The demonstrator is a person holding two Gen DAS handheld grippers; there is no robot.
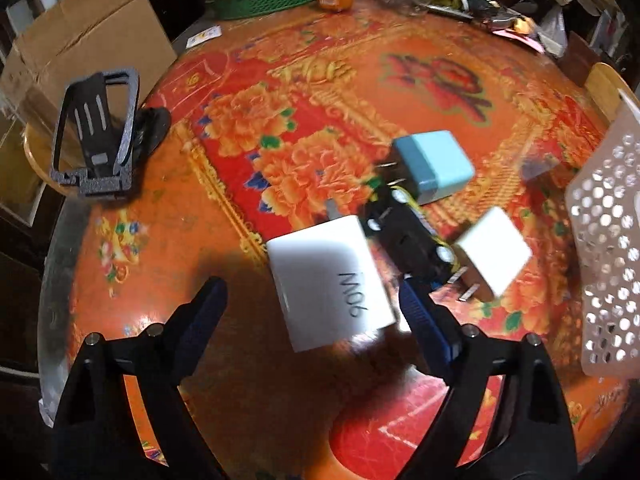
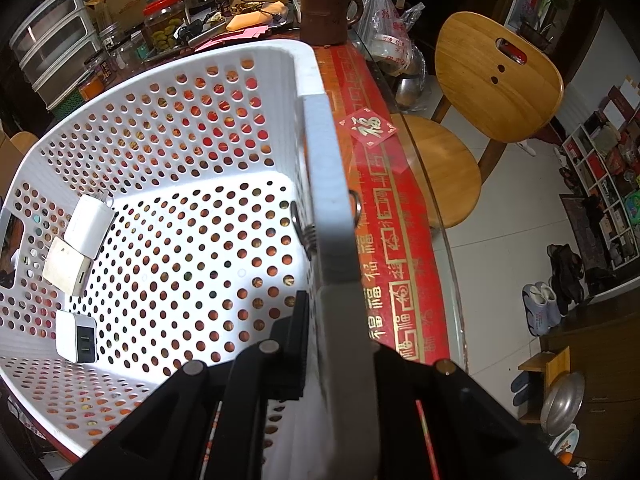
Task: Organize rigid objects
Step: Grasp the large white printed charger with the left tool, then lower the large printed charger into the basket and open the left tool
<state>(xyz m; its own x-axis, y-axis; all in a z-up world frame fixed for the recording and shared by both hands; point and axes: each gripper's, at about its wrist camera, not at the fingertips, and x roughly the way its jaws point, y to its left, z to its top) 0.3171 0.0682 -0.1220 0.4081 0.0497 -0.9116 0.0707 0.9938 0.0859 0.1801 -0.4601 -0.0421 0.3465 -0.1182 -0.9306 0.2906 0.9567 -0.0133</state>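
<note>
Left wrist view: left tool (image 1: 312, 300) spread wide around a glossy white boxy charger (image 1: 330, 280), pads apart from it; teal charger (image 1: 434, 166) beyond, on the floral bench (image 1: 200, 240).
Right wrist view: right tool (image 2: 340, 320) clamped on the white perforated plastic basket (image 2: 324, 168)'s rim; three chargers inside.

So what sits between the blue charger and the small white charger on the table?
In the left wrist view, a black circuit board with capacitors lies between the blue charger and the small white charger, beside the big white charger.
</note>
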